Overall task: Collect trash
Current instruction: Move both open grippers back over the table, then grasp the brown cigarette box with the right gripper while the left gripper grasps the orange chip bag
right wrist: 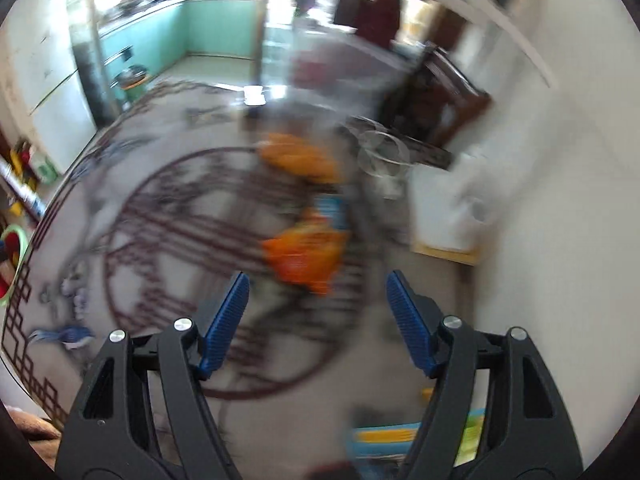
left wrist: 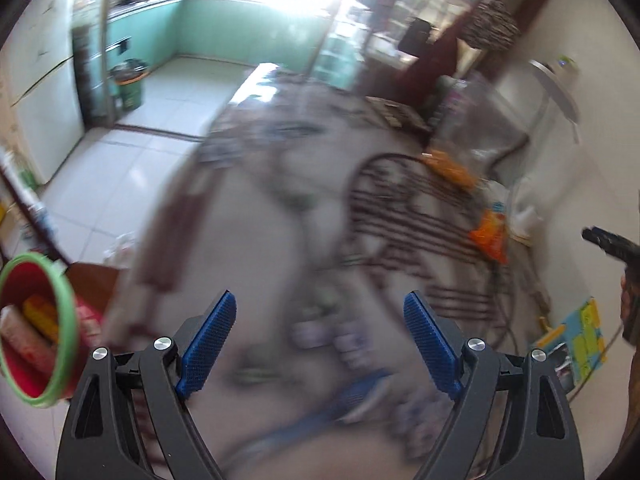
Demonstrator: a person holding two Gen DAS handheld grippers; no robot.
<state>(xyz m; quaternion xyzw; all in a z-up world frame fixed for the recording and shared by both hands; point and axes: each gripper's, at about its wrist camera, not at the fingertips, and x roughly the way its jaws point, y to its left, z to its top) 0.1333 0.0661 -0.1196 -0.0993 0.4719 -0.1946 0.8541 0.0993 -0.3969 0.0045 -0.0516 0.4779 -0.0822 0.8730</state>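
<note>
Orange snack wrappers (right wrist: pixel 306 254) lie crumpled on a round table (right wrist: pixel 120 168) with a dark circular line pattern, seen through heavy motion blur from the right wrist camera; a second orange wrapper (right wrist: pixel 298 156) sits farther back on the same top, and a blue-and-white packet (right wrist: pixel 332 208) lies just beside the nearer one. The right gripper (right wrist: pixel 318 320) hangs above the table with its blue ribbed fingers (right wrist: pixel 228 320) apart and nothing between them, the nearer wrapper just beyond the tips. From the left wrist camera the same orange wrappers (left wrist: pixel 490 236) show at the right side of the table (left wrist: pixel 248 240), well apart from the left gripper (left wrist: pixel 320 344), whose blue fingers (left wrist: pixel 208 348) stand wide with only blurred tabletop between them. A red bin with a green rim (left wrist: pixel 60 304) stands at the lower left of that view, off the table's edge, holding a yellow piece and a pale wrapper (left wrist: pixel 24 340). The tip of the other gripper (left wrist: pixel 604 240) pokes in at the right edge. A clear glass bowl (right wrist: pixel 382 152) rests near the table's far rim. Behind, pale floor tiles (left wrist: pixel 120 168) lead to a kitchen with mint-green cabinets (left wrist: pixel 224 24), a green bucket (left wrist: pixel 130 84) and a white refrigerator (left wrist: pixel 36 92)
</note>
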